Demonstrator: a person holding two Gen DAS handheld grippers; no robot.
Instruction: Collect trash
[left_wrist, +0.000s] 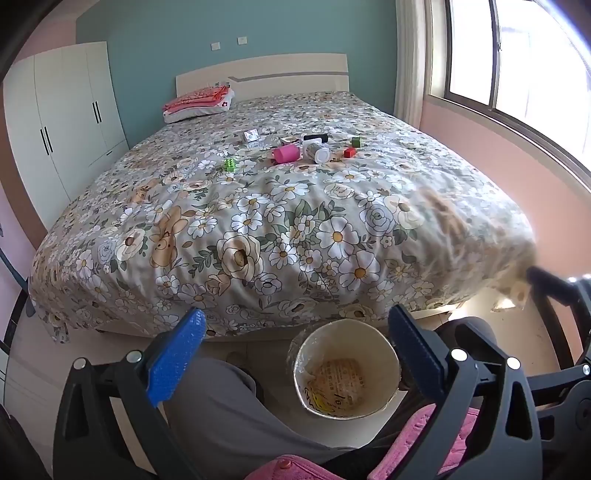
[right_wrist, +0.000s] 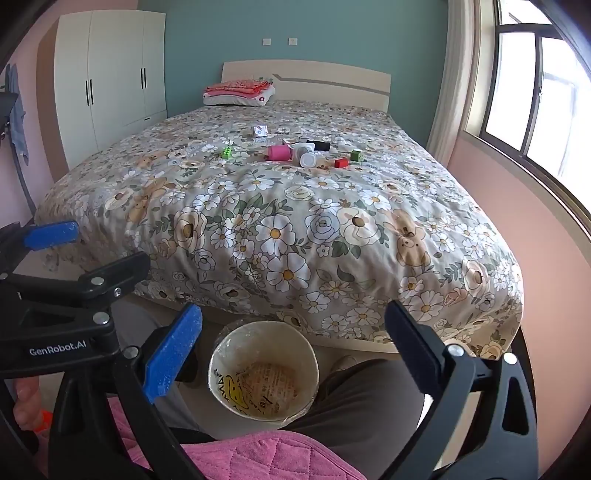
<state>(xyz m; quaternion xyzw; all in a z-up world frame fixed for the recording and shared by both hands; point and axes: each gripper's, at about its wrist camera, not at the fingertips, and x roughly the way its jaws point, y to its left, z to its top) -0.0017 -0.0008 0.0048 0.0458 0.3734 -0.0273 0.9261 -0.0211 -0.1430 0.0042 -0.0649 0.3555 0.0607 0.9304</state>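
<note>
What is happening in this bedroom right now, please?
A person stands at the foot of the bed with tongs in each hand, about to collect trash. Both the left tongs and the right tongs are open and hold nothing. A paper bucket sits below between the legs, seemingly holding only a printed wrapper. The small items are in the middle of the bed, far from both tongs.

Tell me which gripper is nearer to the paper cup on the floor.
Left, though only narrowly. The left gripper has the paper cup beside its right finger, apparently touching. The right gripper hangs open above the cup, which sits between its fingers, touching neither.
</note>
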